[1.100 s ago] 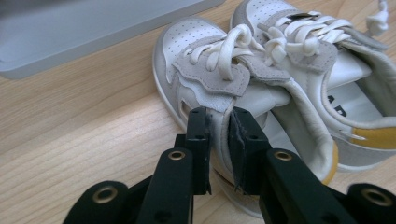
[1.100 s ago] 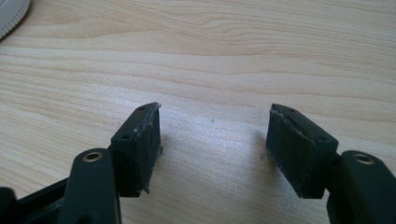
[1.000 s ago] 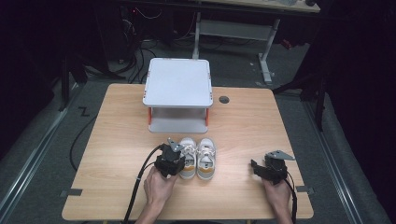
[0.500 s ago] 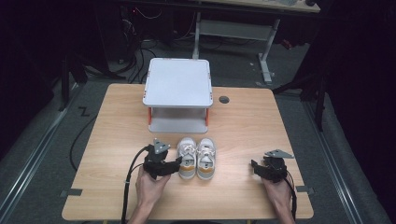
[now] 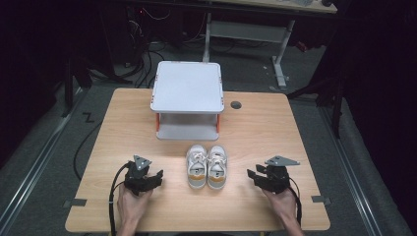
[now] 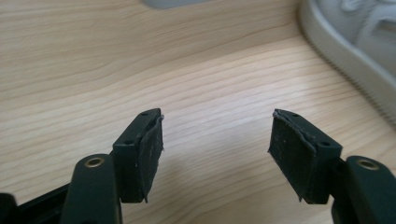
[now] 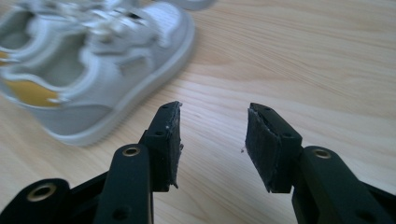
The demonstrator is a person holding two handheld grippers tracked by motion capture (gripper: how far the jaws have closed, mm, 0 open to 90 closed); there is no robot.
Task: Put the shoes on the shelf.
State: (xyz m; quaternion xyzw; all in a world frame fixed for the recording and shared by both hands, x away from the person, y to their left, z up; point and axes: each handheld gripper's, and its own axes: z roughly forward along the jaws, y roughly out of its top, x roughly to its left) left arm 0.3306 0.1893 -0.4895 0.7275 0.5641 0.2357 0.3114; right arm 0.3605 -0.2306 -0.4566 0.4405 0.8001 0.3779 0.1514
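A pair of small white sneakers [image 5: 207,167] with orange heels stands side by side at the middle of the wooden table [image 5: 265,128], toes toward the far side. My left gripper [image 5: 156,178] sits left of the pair, apart from it. Its jaws have just been opening and stand open over bare wood [image 6: 217,135], with a shoe's sole [image 6: 355,42] at the upper right of the left gripper view. My right gripper [image 5: 252,176] is right of the pair. Its jaws have just been closing, with nothing between them [image 7: 212,135], and the sneakers [image 7: 107,60] lie blurred ahead to its left.
A white two-level stand [image 5: 187,98] with orange posts is behind the shoes at the table's far middle. A round cable hole [image 5: 236,104] lies to its right. Grey tape marks [image 5: 74,202] [image 5: 317,199] sit near the front corners. Dark floor and cables surround the table.
My left gripper has drawn away from the left shoe, moving left and toward the front edge. The shoes stay in place. My right gripper has shifted slightly.
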